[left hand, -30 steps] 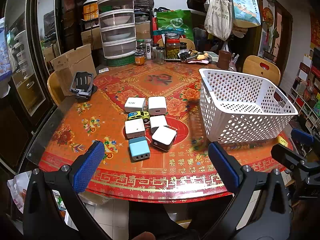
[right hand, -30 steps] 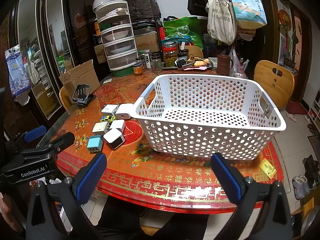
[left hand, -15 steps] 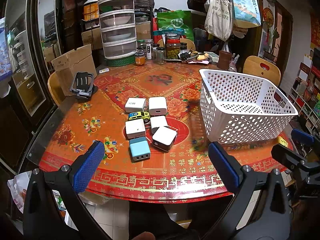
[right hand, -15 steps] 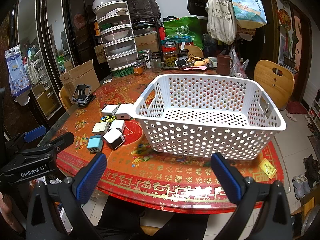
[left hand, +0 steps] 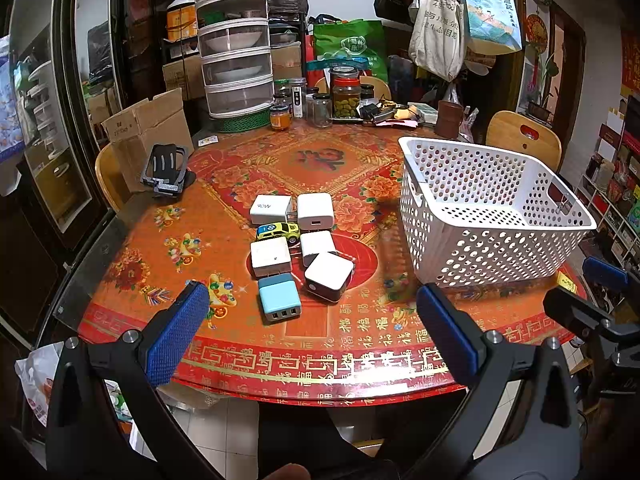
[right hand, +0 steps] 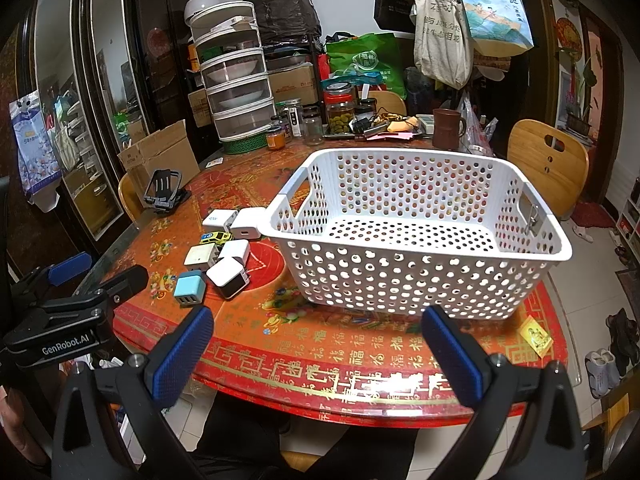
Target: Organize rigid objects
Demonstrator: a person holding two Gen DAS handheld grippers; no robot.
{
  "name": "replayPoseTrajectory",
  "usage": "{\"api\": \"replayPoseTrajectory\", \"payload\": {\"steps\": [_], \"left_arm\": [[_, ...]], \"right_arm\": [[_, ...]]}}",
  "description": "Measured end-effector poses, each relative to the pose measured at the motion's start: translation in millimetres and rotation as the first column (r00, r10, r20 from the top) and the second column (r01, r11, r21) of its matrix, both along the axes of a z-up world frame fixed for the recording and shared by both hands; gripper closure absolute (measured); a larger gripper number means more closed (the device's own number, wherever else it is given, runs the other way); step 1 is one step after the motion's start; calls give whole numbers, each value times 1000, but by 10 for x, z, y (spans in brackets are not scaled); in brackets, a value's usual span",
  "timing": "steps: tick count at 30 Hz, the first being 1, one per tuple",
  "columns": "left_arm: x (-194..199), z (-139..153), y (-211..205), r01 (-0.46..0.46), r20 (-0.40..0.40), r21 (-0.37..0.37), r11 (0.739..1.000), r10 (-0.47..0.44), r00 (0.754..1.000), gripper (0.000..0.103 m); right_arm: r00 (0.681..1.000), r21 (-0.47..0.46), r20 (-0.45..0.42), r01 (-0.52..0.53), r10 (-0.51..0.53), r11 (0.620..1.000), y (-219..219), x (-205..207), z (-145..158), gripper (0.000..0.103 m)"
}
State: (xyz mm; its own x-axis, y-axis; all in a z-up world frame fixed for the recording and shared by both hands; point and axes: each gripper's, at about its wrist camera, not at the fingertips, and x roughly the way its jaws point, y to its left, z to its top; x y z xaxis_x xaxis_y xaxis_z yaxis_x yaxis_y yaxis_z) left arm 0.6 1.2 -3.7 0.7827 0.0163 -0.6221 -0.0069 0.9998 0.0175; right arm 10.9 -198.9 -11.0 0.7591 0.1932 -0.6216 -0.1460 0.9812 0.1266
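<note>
Several white chargers (left hand: 315, 211), a light blue charger (left hand: 278, 297), a white-and-black charger (left hand: 329, 276) and a small yellow toy car (left hand: 277, 231) lie clustered on the red round table (left hand: 240, 344). The cluster also shows in the right wrist view (right hand: 218, 260). An empty white perforated basket (left hand: 472, 264) (right hand: 412, 288) stands to their right. My left gripper (left hand: 312, 320) is open and empty, held off the table's near edge before the cluster. My right gripper (right hand: 316, 344) is open and empty, in front of the basket.
A black phone stand (left hand: 166, 172) sits at the table's left. Jars (left hand: 346, 96), a stacked white food cover (left hand: 236, 52), a brown mug (left hand: 449, 119) and clutter line the far edge. A cardboard box (left hand: 148, 132) and wooden chairs (left hand: 524, 136) surround the table.
</note>
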Motion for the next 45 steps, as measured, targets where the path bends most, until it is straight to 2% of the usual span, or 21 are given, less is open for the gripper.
{"api": "replayPoseTrajectory", "payload": {"steps": [3,6,10,15,18,20,23,25,28,30,32,35,38,40,43,45], "left_arm": [[2,5,24,-3,5,-9,1000,3,1000,1],[16,36,150,1,37,-58,998,1,999,1],[121,12,248,-67,77,6,998,67,995,1],[349,-85,490,-167,107,45,985,161,981,1],[538,-202,710,-230,93,73,970,223,970,1],[638,-290,808,-265,78,113,958,257,963,1],[855,-462,956,-275,6,145,950,277,961,1],[959,-575,1039,-271,-44,124,955,278,960,1],[1063,-713,1090,-283,-74,108,953,291,954,1],[1115,-813,1078,-280,-85,111,954,290,953,1],[1166,-891,1045,-269,-93,124,955,281,955,1],[1252,-987,1002,-239,-121,114,964,252,960,1],[1229,-989,939,-220,-123,109,969,232,965,1],[1227,-1005,921,-212,-124,105,971,225,966,1],[1222,-1036,920,-201,-138,91,975,212,967,1],[1195,-1048,923,-194,-139,92,977,205,969,1]], "right_arm": [[1000,0,0,0,0,1000,-25,5,-16,0],[1000,-3,-1,5,-5,1000,-46,-1,-13,0],[998,24,13,54,-54,998,-230,86,5,0],[988,41,28,150,-151,988,-721,254,35,0],[979,21,62,194,-195,981,-1098,400,76,0],[964,-2,71,259,-258,966,-1391,510,87,0],[944,8,52,326,-325,946,-1819,693,54,0],[938,11,9,346,-346,938,-2068,836,-8,0],[927,70,-129,363,-353,929,-2385,1080,-203,0],[920,65,-165,370,-355,927,-2476,1167,-318,0],[921,50,-180,359,-345,932,-2514,1222,-393,5],[932,75,-205,320,-299,944,-2594,1280,-492,12],[932,94,-225,311,-284,946,-2535,1325,-541,30],[939,122,-230,288,-255,950,-2520,1329,-550,49],[944,127,-229,269,-235,955,-2426,1335,-499,73],[947,115,-230,253,-222,961,-2336,1342,-479,85]]}}
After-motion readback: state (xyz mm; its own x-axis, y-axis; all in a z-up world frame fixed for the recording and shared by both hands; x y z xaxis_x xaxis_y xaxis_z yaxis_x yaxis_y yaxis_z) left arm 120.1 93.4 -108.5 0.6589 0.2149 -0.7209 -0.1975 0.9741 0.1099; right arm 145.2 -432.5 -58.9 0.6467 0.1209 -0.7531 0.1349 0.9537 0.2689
